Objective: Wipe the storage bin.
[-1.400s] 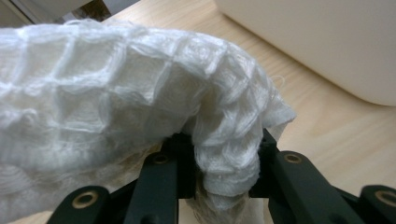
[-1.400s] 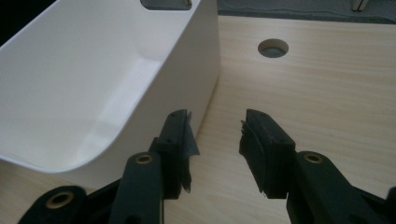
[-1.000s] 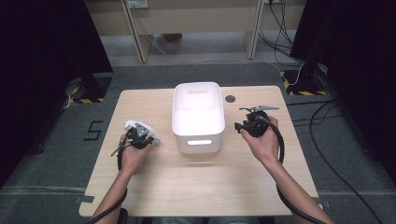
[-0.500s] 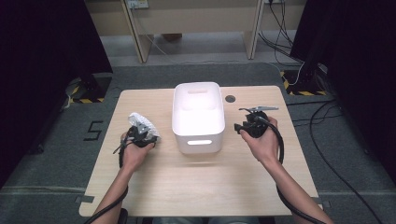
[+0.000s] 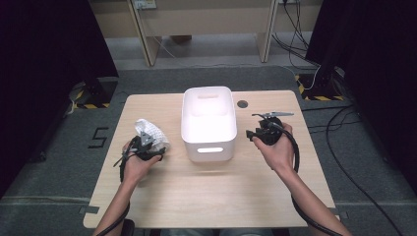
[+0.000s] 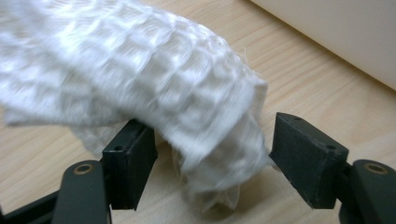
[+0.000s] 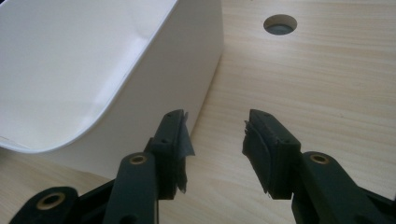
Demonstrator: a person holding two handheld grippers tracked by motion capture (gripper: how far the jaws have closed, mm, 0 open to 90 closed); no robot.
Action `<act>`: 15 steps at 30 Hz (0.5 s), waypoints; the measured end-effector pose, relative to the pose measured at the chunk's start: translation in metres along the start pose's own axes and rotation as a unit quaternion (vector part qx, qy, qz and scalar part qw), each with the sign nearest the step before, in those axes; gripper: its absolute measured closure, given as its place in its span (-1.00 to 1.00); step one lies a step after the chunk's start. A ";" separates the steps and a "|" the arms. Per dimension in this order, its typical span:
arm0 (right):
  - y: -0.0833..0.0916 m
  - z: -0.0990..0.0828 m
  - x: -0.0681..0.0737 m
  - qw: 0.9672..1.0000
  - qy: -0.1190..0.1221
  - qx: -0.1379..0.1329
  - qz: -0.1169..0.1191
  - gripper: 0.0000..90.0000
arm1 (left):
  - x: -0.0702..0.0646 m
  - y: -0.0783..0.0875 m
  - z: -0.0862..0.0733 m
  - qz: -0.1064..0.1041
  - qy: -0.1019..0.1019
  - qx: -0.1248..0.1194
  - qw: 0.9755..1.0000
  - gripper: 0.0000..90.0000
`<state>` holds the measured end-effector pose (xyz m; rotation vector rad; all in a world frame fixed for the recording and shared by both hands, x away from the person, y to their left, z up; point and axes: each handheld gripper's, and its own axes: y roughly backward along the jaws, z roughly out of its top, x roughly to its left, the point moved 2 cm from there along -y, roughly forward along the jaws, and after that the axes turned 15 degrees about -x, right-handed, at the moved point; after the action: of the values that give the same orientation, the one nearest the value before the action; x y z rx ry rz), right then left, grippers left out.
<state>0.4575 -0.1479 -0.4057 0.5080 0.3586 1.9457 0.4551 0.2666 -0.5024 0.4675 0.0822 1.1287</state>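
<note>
1. Step in hand, by judgement: letting go of the crumpled white waffle-weave cloth (image 6: 140,60), now resting on the light wooden table (image 5: 221,196) at the middle left of the high view, just left of the tall white plastic bin (image 5: 196,140).
2. Left tongs (image 6: 215,144): released, with the jaws just now opening wide. Cloth between them, draped over one jaw and brushing the other, but not pinched.
3. Right tongs (image 7: 215,135): released and holding nothing, with the jaws just now opening a little further. Waiting low over bare wood, just beside the right wall of the bin.
4. Next move, probably: drawing the left tongs back toward the bottom of the high view. Calls for a slow, straight pull, because the loose weave could catch on a jaw and drag along. If the cloth belongs in the bin, then a fresh, deeper bite and a lift above the rim instead.
5. Edges: left border of the table near the cloth, so no sweeping toward the left of the frame. High, upright bin wall close on the other side.
6. Open room: a wide bare strip of table across the bottom of the high view, and free wood at the right, with a small round hole (image 7: 280,23) beyond the right tongs.
</note>
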 end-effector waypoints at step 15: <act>0.014 -0.005 -0.008 1.000 0.005 -0.011 -0.005 0.26 | 0.005 0.062 -0.002 0.017 0.011 -0.051 0.998 -0.32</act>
<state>0.4473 -0.1610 -0.4050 0.4807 0.3445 1.9412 0.4038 0.2925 -0.4788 0.3661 0.0360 1.1658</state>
